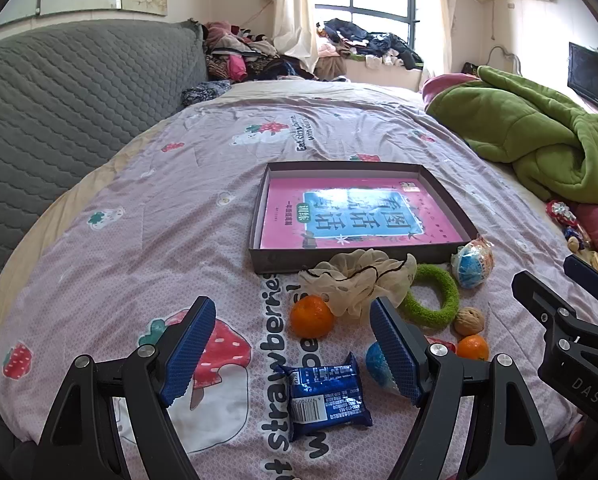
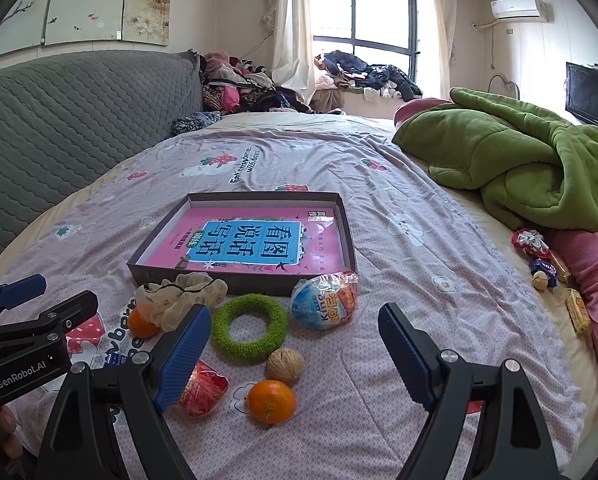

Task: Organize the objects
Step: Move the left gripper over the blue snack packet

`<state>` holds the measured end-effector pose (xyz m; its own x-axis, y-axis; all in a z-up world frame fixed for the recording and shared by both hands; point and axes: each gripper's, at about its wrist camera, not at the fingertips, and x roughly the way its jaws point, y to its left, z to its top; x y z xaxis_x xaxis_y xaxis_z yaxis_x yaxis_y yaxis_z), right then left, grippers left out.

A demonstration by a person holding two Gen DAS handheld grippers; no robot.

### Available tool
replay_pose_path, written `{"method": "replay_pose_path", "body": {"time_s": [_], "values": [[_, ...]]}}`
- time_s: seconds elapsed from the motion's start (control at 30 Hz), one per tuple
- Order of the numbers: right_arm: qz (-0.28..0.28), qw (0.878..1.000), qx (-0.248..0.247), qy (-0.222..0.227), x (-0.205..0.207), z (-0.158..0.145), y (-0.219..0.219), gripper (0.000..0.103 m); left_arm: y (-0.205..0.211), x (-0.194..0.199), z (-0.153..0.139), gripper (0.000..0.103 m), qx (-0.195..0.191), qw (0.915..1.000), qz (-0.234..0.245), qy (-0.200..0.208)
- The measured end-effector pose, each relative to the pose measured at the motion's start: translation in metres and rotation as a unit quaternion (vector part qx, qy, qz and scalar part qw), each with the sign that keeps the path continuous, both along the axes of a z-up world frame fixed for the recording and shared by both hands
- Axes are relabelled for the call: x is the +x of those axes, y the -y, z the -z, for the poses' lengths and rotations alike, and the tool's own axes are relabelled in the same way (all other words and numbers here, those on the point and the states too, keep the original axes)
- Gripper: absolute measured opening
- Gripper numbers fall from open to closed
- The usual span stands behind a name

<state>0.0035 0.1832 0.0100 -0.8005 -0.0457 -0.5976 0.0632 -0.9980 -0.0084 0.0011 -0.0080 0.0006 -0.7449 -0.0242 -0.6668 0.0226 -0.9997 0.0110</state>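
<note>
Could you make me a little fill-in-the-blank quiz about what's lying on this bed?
1. The box holds a pink ____.
2. The fuzzy ring is coloured ____.
3. The number of oranges on the bed is ____.
4. Between the left gripper fingers lies a blue ____.

Missing words: book; green; two; packet
</note>
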Motion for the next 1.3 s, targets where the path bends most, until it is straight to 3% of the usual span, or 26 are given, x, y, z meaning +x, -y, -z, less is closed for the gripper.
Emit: {"method": "replay_pose_path", "body": {"time_s": [0.57, 1.3], "values": [[-0.004, 1.000, 0.000, 0.003, 0.005, -0.001, -0.002, 0.085, -0.005, 0.004, 0.001, 0.080, 0.000, 1.0000, 0.006, 0.006], [-0.013, 0.999, 0.007, 0.039, 0.014, 0.021, -0.010, 0.085, 0.000, 0.013, 0.031, 0.080, -0.010, 0.9981, 0.011, 0.059]]}}
